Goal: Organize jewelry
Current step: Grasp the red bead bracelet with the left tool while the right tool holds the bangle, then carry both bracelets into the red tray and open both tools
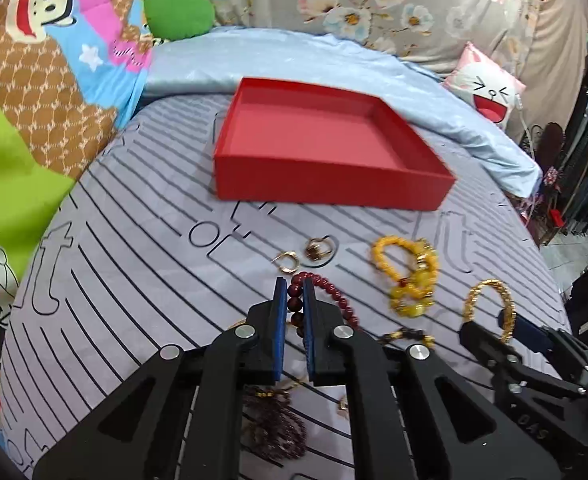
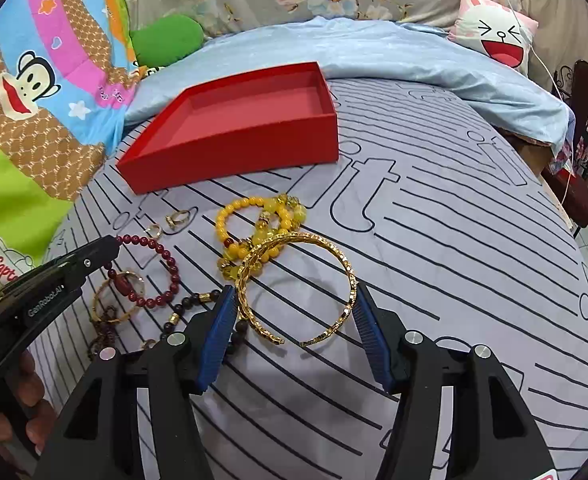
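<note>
Right-wrist view, left to right: left gripper point(image 2: 112, 242) clenched on dark red bead bracelet point(image 2: 162, 276); two small rings point(image 2: 170, 224); yellow bead bracelet point(image 2: 254, 224) overlapping gold bangle point(image 2: 294, 280), which lay between the spread fingers of right gripper point(image 2: 295, 312). Red box point(image 2: 230, 152) stood beyond on striped sheet point(image 2: 453, 240).

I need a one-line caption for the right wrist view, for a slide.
Right gripper, jaws open around a gold bangle on the striped bedsheet; empty red box behind.
</note>
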A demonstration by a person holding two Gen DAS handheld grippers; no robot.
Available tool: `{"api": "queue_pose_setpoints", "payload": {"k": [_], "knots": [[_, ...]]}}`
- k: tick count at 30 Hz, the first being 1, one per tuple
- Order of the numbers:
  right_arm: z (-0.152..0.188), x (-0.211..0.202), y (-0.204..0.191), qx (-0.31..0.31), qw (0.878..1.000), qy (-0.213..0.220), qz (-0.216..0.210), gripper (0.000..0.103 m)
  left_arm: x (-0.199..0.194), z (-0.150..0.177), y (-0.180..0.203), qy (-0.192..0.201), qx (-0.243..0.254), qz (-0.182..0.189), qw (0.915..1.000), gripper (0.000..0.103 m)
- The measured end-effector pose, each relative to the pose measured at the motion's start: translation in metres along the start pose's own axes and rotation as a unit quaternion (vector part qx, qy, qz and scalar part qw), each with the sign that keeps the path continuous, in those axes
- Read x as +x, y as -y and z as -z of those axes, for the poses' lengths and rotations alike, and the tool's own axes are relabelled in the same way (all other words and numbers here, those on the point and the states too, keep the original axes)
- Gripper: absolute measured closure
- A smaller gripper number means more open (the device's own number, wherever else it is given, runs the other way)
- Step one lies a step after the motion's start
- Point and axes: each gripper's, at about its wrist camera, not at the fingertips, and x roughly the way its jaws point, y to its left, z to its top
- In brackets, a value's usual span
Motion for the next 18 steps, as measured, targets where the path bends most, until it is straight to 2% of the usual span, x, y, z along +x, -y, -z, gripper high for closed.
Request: {"api": "queue_pose_setpoints", "payload": {"k": [8,13,18], "knots": [[-0.011,-0.015,-0.001,-0.014,1.0,0.014,-0.004,0.046,-0.025,-0.018,0.019,0.01,0.022,0.026,0.9994,0.095],[-0.038,-0.017,0.0,-0.028,0.999,0.017,-0.023,0.046,-0.034,-0.042,0.025,0.024,0.034,0.044,0.9982,0.095],[-0.082,-0.009,-0.005,-0.05,0.998,0.024,-0.035,0.046,-0.036,-0.084,0.025,0.047,0.042,0.056,0.9964,0.095]]}}
